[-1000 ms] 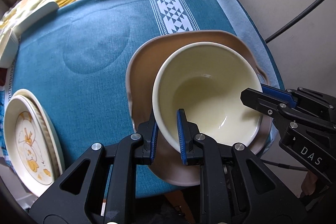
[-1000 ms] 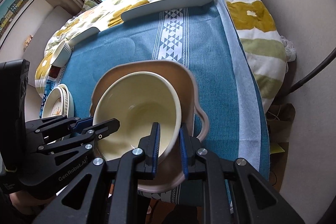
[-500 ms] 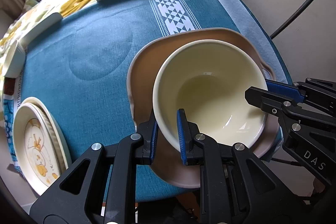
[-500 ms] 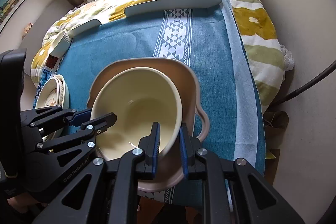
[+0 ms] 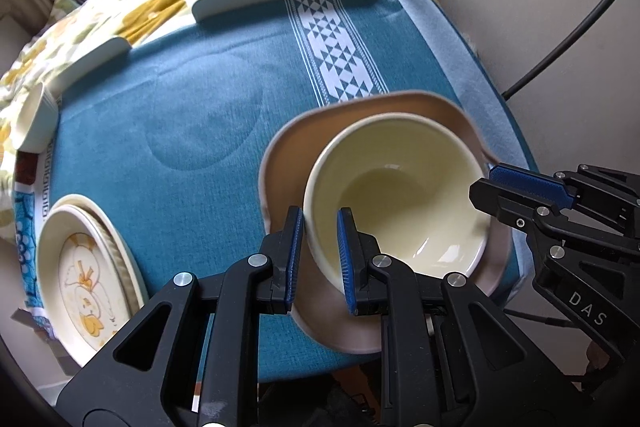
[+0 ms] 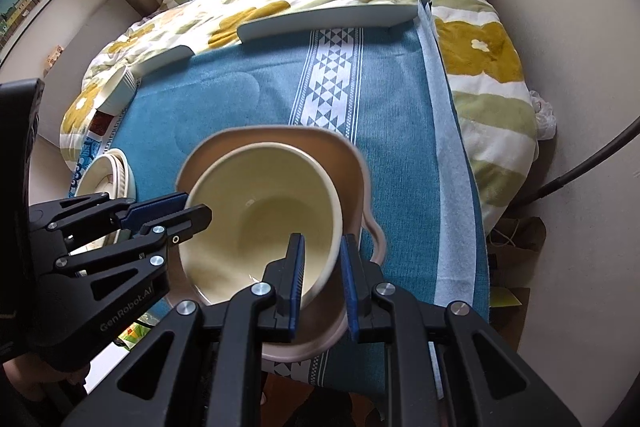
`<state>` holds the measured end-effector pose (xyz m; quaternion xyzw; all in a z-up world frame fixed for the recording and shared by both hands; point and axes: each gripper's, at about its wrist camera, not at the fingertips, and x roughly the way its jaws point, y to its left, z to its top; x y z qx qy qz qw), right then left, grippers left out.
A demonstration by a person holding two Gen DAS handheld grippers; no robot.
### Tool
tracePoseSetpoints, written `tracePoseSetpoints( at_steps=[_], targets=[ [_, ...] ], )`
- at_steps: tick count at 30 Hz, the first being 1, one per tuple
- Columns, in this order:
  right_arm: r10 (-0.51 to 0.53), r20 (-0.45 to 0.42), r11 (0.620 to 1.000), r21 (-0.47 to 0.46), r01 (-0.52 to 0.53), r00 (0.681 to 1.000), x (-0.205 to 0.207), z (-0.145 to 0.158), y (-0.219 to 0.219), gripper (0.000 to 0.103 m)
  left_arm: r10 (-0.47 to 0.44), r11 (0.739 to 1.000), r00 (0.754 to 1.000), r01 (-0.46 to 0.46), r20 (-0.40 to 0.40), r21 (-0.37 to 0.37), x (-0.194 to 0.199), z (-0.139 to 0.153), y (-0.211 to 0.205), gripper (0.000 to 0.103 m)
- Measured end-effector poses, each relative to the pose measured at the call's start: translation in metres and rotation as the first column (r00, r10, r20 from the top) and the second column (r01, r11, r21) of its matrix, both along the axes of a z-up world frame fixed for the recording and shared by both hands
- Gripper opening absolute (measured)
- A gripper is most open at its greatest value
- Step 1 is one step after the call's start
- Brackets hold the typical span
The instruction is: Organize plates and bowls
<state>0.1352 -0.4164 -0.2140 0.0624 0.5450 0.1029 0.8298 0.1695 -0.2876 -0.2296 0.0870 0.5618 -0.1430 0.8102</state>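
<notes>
Two grippers share one load: we have the left gripper (image 5: 318,255) clamped on the near-left rim of the cream bowl (image 5: 404,203), one blue pad outside the wall and one inside, and the right gripper (image 6: 322,279) pinching the opposite rim the same way. In the left wrist view the right gripper (image 5: 516,187) comes in from the right edge, its blue pad against the bowl's far-right lip; in the right wrist view the left gripper (image 6: 172,213) reaches in from the left to the bowl (image 6: 260,211).

Our bowl sits tilted inside a wide tan dish (image 5: 292,167) with a wavy rim and a small handle-like lobe (image 6: 374,239) — whether its base rests on the dish or is just clear of it we cannot tell. The dish lies at the near right corner of the teal tablecloth (image 5: 192,115), beside the white patterned stripe (image 5: 336,63).

At the left edge we see a stack of cream plates (image 5: 84,275) with a yellow chick print, well apart from the dish. Farther back sit a small ribbed cup (image 6: 118,89) and two long white trays (image 6: 328,17) along the floral quilt (image 6: 480,47).
</notes>
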Motion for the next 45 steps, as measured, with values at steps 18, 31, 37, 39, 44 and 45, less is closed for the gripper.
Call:
tracePoseSetpoints(
  at_steps=[18,31,37,39,44,45],
  targets=[
    [0.171,0.249,0.974,0.102,-0.201,0.953,0.028,0.090,0.049,0.093,0.292,0.951,0.931,-0.258,0.217,-0.173,-0.001,0.116,0.123,0.016],
    [0.344,0.290,0.912,0.123,-0.391,0.893,0.113,0.103,0.206,0.095,0.591,0.799,0.786,-0.538,0.181,-0.269,0.029,0.110,0.324,0.102],
    [0.401,0.178,0.906,0.070,-0.418,0.898,0.176,0.084,0.289,0.095,0.704,0.671,0.708,-0.637,0.056,-0.379,0.072,0.077,0.412,0.101],
    [0.388,0.179,0.905,0.113,-0.411,0.904,0.199,0.076,0.310,0.095,0.721,0.638,0.692,-0.655,0.017,-0.404,0.095,0.061,0.436,0.095],
    [0.390,0.073,0.906,0.144,-0.397,0.918,0.257,0.029,0.362,0.095,0.713,0.606,0.695,-0.678,-0.095,-0.416,0.153,0.006,0.464,0.057],
    [0.391,0.054,0.906,0.154,-0.395,0.919,0.263,0.018,0.369,0.094,0.706,0.601,0.698,-0.681,-0.120,-0.418,0.163,-0.005,0.466,0.050]
  ],
)
